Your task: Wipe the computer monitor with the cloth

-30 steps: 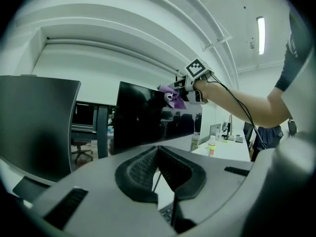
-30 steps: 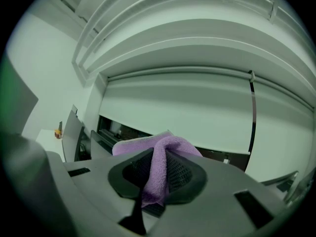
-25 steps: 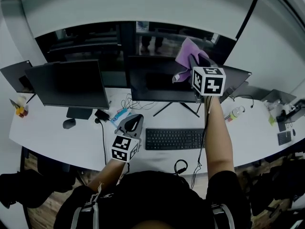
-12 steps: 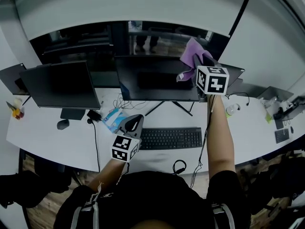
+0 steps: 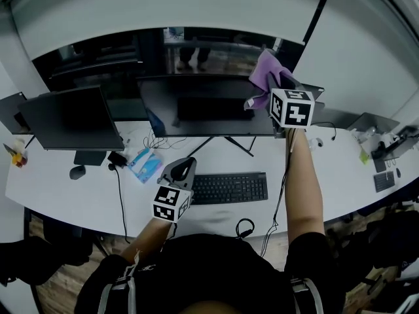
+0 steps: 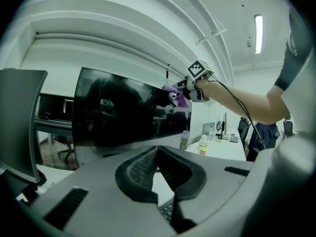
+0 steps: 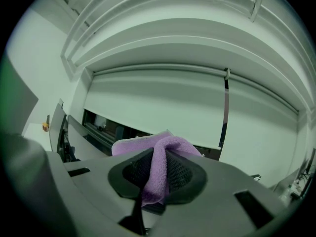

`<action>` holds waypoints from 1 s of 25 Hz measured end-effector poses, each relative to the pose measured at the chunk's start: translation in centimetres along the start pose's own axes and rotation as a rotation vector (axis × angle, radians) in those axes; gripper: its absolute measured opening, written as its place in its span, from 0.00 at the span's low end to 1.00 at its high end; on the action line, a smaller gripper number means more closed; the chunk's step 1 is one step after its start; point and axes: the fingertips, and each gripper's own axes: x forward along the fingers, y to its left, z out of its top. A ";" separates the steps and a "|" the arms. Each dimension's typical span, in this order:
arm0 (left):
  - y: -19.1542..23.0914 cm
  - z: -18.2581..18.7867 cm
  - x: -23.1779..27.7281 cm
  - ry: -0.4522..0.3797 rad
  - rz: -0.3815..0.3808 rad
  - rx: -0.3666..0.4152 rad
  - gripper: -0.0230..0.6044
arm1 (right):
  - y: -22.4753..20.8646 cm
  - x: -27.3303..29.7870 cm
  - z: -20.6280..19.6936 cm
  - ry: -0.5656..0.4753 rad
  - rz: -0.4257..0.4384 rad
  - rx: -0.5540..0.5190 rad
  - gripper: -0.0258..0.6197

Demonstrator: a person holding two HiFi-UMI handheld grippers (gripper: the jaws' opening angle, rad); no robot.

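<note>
Soft, limp cloth (image 7: pixel 140 144) is clamped mid-fold in the right gripper (image 7: pixel 158 171) jaws, its loose end flopping beyond them beside the fragile monitor (image 5: pixel 196 120); the left gripper (image 6: pixel 158 152) jaws are together, empty.

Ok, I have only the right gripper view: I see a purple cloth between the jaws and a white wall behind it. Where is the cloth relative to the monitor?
Observer: In the head view, the right hand-held gripper holds the purple cloth up at the top right corner of the middle monitor.
Operator: And does the other one hold something?
Observer: No. The left hand-held gripper is low over the desk, just left of the keyboard. Its jaws are together, with nothing between them.
Operator: Is there another screen nearby?
Observer: Yes, a second monitor stands to the left on the same desk.
</note>
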 end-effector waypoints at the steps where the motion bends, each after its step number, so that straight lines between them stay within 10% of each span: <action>1: -0.4 0.0 0.2 0.000 0.000 0.002 0.06 | -0.6 -0.1 -0.2 0.000 -0.002 0.001 0.16; 25: -3.8 -1.1 2.4 0.060 -0.010 0.063 0.06 | -11.6 -1.8 -3.4 0.055 -0.116 -0.096 0.16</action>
